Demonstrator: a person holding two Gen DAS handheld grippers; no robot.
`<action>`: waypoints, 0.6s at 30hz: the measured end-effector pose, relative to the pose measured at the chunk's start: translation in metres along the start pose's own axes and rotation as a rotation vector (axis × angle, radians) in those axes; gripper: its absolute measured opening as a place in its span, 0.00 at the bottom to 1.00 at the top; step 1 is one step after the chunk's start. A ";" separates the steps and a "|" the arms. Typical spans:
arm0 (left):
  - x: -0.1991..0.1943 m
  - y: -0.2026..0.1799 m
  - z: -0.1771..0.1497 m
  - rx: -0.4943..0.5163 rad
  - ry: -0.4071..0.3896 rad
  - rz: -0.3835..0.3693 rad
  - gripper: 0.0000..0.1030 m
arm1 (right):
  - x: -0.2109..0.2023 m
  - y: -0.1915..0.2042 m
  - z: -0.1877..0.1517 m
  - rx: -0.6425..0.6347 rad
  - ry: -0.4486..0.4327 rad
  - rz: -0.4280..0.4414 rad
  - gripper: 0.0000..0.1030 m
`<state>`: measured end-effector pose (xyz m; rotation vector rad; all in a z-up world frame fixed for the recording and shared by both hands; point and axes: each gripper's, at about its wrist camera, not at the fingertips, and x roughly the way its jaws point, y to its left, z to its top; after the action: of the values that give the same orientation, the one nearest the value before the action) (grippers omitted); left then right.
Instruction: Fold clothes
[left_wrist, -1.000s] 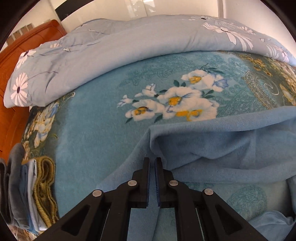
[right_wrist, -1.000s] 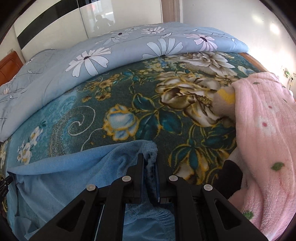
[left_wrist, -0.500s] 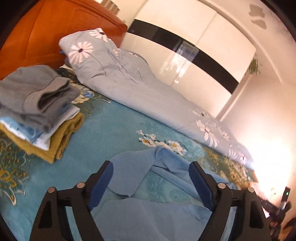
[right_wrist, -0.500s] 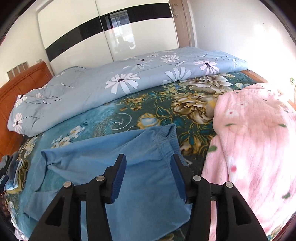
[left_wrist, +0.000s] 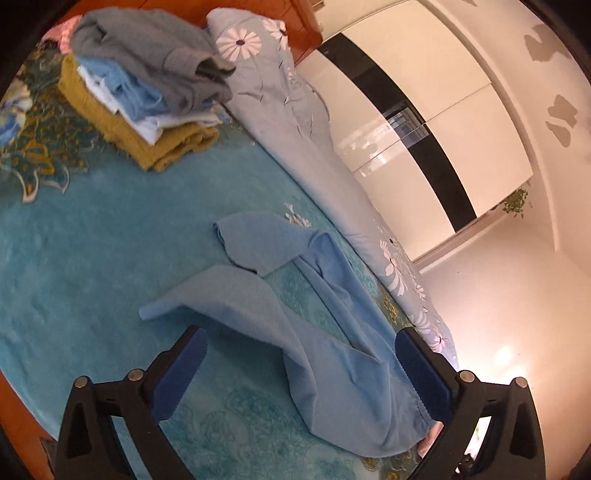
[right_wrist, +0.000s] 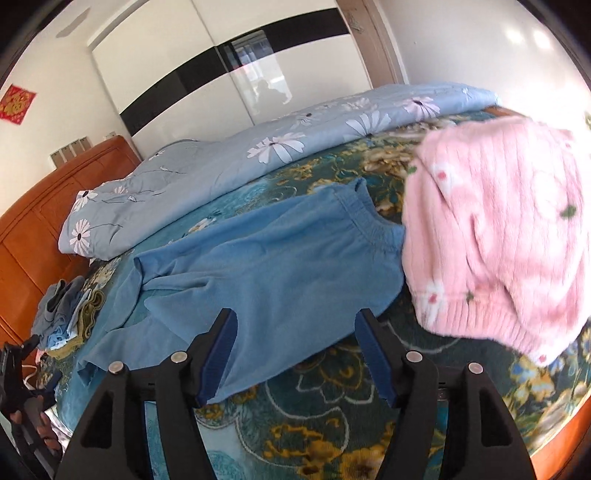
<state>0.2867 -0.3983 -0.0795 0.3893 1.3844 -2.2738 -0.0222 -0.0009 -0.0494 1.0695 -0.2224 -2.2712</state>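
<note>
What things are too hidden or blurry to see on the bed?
- Right wrist view: the pink fleece garment is blurred; its shape is unclear, and it covers the blue trousers' waistband end.
- Left wrist view: the right tongs finger hides the trousers' waistband.
- Both views: only edges of the folded pile's lower items show.

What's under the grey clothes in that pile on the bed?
Under the grey clothes you can see light blue and white layers, then a mustard-yellow piece at the bottom, on the bed cover. Anything hidden inside the pile doesn't show.
</note>
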 end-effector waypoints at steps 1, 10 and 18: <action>0.003 0.002 -0.004 -0.026 0.020 -0.011 1.00 | 0.002 -0.006 -0.004 0.030 0.014 0.010 0.66; 0.048 0.014 -0.006 -0.111 0.160 0.016 0.99 | 0.040 -0.047 -0.010 0.226 0.068 0.033 0.66; 0.080 0.033 0.006 -0.217 0.187 -0.021 0.74 | 0.058 -0.059 0.001 0.342 0.060 0.122 0.66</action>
<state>0.2347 -0.4348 -0.1379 0.5279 1.7163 -2.1179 -0.0786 0.0117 -0.1092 1.2554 -0.6517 -2.1349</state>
